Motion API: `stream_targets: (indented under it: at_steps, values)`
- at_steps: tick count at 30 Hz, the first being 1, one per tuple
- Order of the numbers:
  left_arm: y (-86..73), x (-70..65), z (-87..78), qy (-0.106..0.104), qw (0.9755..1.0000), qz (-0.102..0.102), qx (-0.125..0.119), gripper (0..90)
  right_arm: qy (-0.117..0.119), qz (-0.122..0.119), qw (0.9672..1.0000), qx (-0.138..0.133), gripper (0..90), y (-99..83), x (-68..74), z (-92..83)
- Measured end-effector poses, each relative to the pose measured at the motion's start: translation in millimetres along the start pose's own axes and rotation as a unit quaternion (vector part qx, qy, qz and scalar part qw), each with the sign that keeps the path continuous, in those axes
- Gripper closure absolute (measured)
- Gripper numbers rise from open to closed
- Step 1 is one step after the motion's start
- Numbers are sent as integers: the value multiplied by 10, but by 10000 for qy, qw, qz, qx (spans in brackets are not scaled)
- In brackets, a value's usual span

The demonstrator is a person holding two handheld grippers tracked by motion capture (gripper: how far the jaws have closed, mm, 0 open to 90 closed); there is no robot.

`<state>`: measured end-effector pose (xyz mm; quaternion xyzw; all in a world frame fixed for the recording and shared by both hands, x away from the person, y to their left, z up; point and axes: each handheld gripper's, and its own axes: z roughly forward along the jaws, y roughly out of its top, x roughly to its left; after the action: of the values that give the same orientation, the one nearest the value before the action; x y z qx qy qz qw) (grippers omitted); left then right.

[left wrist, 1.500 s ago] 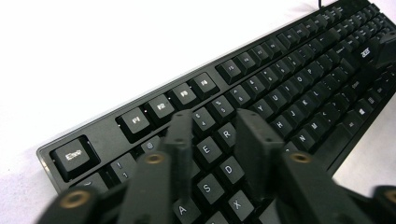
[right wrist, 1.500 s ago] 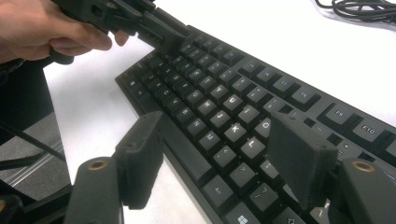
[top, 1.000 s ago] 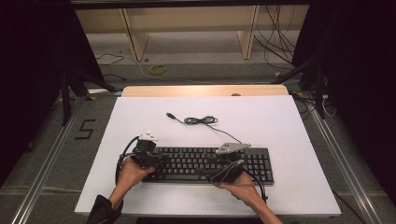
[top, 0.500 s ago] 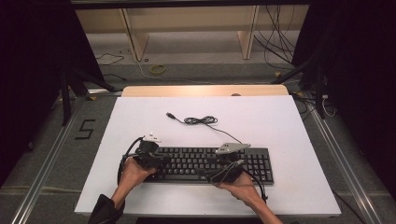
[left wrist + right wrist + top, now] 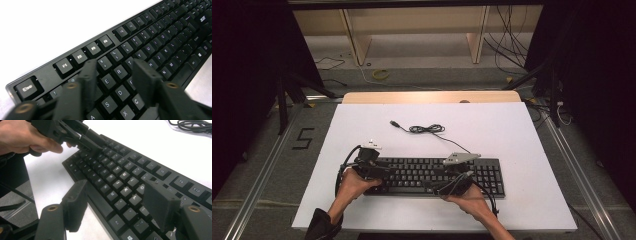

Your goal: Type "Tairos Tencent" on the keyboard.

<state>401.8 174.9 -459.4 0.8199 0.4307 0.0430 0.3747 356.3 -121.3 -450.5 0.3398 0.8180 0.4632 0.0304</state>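
A black keyboard [image 5: 434, 175] lies along the near part of the white table [image 5: 512, 130], and its keys fill much of the left gripper view [image 5: 160, 37]. Its black cable [image 5: 424, 129] lies coiled behind it, with the plug end loose. My left gripper [image 5: 386, 172] hovers over the keyboard's left end, open, its jaws low above the number and letter keys [image 5: 113, 72]. My right gripper [image 5: 433, 187] is at the keyboard's front edge near the middle, open [image 5: 115, 202]. One of its jaws is over the keys and the other hangs off the front edge. The left hand and gripper [image 5: 62, 132] face it.
A wooden strip [image 5: 432, 96] borders the table's far edge. Beyond it stand a wooden shelf frame [image 5: 412, 30] and loose cables on the floor [image 5: 507, 45]. Metal rails [image 5: 572, 170] run along both sides. Bare white surface lies right of and behind the keyboard.
The left gripper has edged slightly farther over the keyboard's left end. The right gripper and the keyboard have stayed put.
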Motion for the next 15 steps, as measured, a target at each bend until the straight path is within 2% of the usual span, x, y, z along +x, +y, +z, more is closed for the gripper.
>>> stream_targets:
  at_steps: [6, 11, 15]
  values:
    - [1, -22, -44, -122, 9998, 20, -173, 374, -1, 5, 10000, 3, 371, 2, 4, -1]
    - [-10, -51, -56, -209, 9994, 106, -256, 323, -6, 2, 10000, 18, 370, 4, 9, 9]
    - [-32, -57, -64, -264, 9990, 92, -335, 301, -1, -5, 10000, 25, 370, 9, 10, 18]
